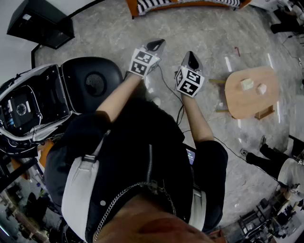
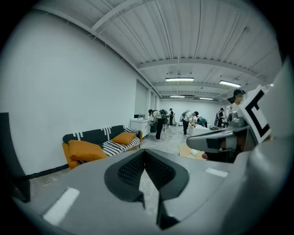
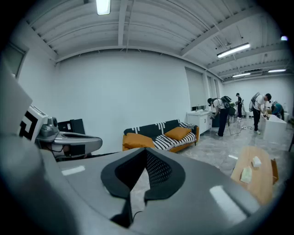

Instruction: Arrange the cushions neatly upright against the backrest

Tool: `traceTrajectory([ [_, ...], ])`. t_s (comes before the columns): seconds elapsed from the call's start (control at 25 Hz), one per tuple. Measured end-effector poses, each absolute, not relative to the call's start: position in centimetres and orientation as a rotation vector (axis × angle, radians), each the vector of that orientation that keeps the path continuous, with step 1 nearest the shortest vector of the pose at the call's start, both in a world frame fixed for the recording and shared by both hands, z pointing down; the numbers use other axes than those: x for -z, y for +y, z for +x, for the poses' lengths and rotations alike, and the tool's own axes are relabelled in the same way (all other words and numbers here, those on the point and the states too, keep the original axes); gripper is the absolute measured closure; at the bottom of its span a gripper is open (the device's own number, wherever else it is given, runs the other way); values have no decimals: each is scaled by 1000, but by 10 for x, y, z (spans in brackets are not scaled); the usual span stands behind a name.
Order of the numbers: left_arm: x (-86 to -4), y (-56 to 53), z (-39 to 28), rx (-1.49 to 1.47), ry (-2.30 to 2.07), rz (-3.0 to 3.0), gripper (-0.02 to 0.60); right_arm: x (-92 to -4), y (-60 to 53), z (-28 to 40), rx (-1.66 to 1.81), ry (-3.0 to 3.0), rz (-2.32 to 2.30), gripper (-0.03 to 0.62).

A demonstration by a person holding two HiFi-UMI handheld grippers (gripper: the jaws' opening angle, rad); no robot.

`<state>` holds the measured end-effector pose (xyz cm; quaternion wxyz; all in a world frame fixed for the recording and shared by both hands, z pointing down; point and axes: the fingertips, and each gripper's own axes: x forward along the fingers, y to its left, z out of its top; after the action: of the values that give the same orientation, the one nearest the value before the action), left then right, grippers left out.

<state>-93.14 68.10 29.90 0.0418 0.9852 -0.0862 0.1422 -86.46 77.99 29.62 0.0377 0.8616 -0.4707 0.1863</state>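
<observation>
In the head view the person stands on a grey marbled floor (image 1: 118, 28) with both arms stretched forward: the left gripper (image 1: 156, 45) and the right gripper (image 1: 191, 58) sit side by side near the upper middle of the frame, close together but apart, both clear of any furniture. The striped seat of the sofa (image 1: 185, 4) just shows at the top edge, well apart from them, and a round wooden bench (image 1: 247, 102) carrying two small pale things stands at the right. In the left gripper view the jaws are pressed together with nothing between them; the sofa sits far off at the left centre against the white wall, with a large orange cushion (image 2: 85, 150) at its left end and a smaller orange cushion (image 2: 124, 137) nearer its right end, both looking slumped on the striped seat rather than upright. People (image 2: 158, 120) work far back in the room. In the right gripper view those jaws are likewise together and empty, the sofa and its two cushions lie at the centre behind them, and the bench is at the lower right
</observation>
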Motion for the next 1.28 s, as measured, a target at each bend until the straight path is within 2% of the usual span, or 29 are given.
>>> traceTrajectory([
  [0.72,-301,664,-923,-459,-286,3023,571,-300,760,-864,-639,-1534,2617,591],
  [1.0,-328,591,-883,-480,-333,2972,571,-330,685,-824,-711,-1572,2548,591],
  [1.28,-340,471,-820,-481,-385,2929,571,-338,563,-761,-734,-1600,2469,591],
])
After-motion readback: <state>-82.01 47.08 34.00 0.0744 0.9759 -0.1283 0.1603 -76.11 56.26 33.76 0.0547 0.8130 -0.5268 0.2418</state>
